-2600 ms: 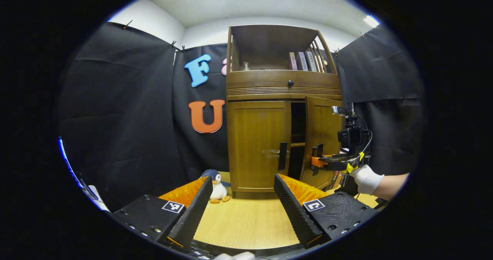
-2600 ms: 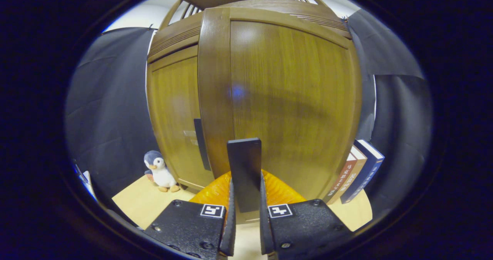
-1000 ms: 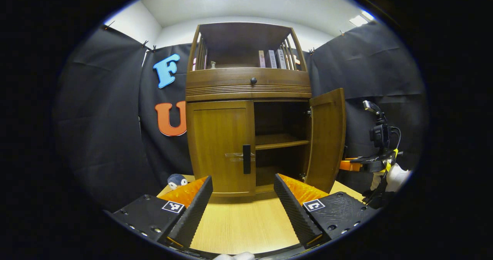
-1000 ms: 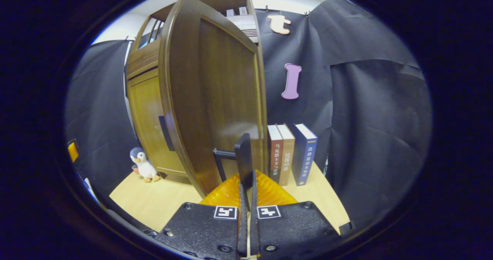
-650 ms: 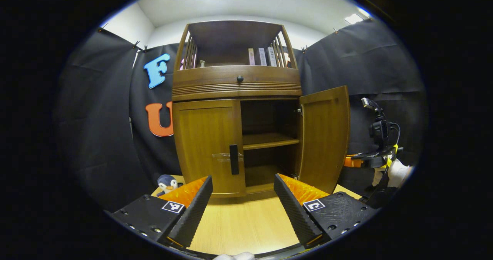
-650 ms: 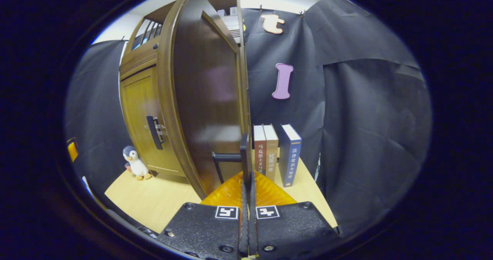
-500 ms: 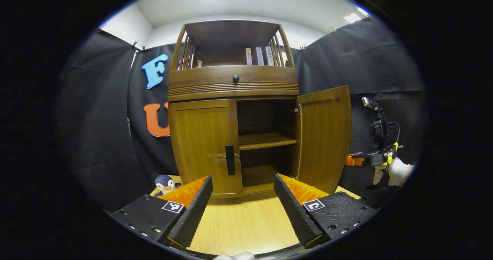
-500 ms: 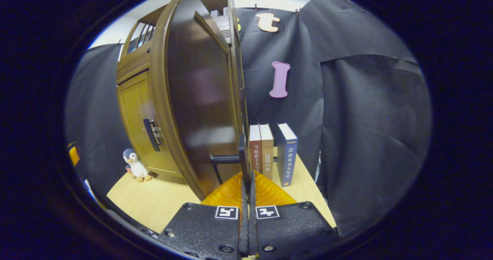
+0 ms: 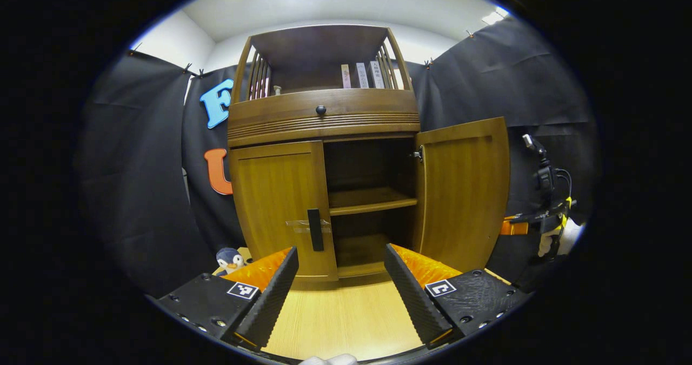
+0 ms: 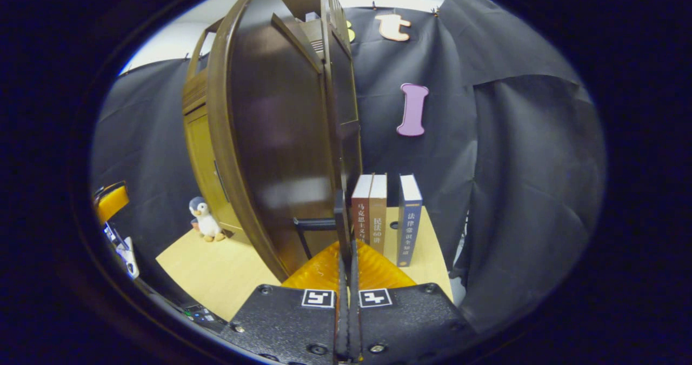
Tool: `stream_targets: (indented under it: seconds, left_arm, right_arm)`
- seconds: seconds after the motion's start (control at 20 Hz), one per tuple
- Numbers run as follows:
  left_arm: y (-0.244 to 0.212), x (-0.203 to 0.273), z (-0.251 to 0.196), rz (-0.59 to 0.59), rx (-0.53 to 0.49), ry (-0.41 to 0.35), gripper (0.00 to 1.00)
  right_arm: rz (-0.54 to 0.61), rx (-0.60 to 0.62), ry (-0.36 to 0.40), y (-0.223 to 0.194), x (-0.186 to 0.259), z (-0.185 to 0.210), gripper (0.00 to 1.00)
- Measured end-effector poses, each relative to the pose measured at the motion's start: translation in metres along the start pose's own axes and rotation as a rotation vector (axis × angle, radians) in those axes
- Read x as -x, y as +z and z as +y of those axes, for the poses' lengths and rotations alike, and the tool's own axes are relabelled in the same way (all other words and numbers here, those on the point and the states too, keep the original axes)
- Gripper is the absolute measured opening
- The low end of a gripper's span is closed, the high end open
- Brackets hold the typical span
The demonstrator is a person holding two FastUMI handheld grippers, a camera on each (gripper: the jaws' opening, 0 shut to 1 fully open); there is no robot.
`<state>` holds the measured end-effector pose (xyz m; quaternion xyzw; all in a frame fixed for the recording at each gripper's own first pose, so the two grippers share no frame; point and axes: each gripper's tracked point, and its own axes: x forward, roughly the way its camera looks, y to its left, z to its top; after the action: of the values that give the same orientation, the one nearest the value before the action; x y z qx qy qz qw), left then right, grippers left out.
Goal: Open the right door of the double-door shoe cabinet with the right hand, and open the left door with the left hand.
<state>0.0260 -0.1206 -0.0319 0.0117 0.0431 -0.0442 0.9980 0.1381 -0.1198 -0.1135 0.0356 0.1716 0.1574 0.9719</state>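
The wooden shoe cabinet [image 9: 324, 121] stands straight ahead in the left gripper view. Its left door [image 9: 275, 203] is closed, with a dark handle [image 9: 314, 230] at its inner edge. The right door [image 9: 462, 192] is swung wide, baring two inner shelves [image 9: 370, 200]. My left gripper [image 9: 341, 252] is open, short of the cabinet, nothing between its fingers. In the right gripper view the right door [image 10: 275, 138] is seen nearly edge-on, and my right gripper [image 10: 346, 244] is shut on its dark handle [image 10: 339, 219]. That gripper [image 9: 513, 225] also appears beyond the open door's edge.
A toy penguin [image 9: 228, 258] sits on the light wooden tabletop [image 9: 346, 316] left of the cabinet. Three upright books [image 10: 384, 213] stand by the cabinet's right side, just behind the open door. More books [image 9: 359, 75] line the top shelf above a drawer knob [image 9: 321, 109].
The right door has swung from barely ajar to wide open, pulled by my right gripper on its handle. My left gripper, still open, has come closer to the cabinet front.
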Motion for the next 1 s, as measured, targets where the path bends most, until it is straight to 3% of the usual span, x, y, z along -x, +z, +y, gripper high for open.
stream_targets:
  seconds: [0.2,0.6,0.65,0.8,0.95,1.0]
  left_arm:
    - [0.012,-0.011,-0.015,-0.008,0.007,0.055,0.96]
    - [0.007,-0.019,-0.009,0.033,-0.016,0.182,0.96]
    - [0.006,-0.022,-0.004,0.041,-0.02,0.187,0.96]
    - [0.0,-0.039,0.012,0.054,-0.035,0.185,0.96]
    - [-0.002,-0.065,0.031,0.04,-0.04,0.157,0.96]
    - [-0.003,-0.076,0.038,0.034,-0.038,0.145,0.96]
  right_arm:
    - [0.013,0.014,0.082,0.0,0.0,0.0,0.04]
    - [0.039,0.074,0.144,-0.006,0.006,-0.003,0.09]
    - [0.048,0.067,0.132,-0.009,0.008,-0.007,0.15]
    - [0.055,0.021,0.046,-0.015,0.028,-0.029,0.55]
    - [0.007,-0.048,-0.104,-0.002,0.059,-0.045,0.78]
    - [-0.03,-0.076,-0.155,0.009,0.071,-0.045,0.8]
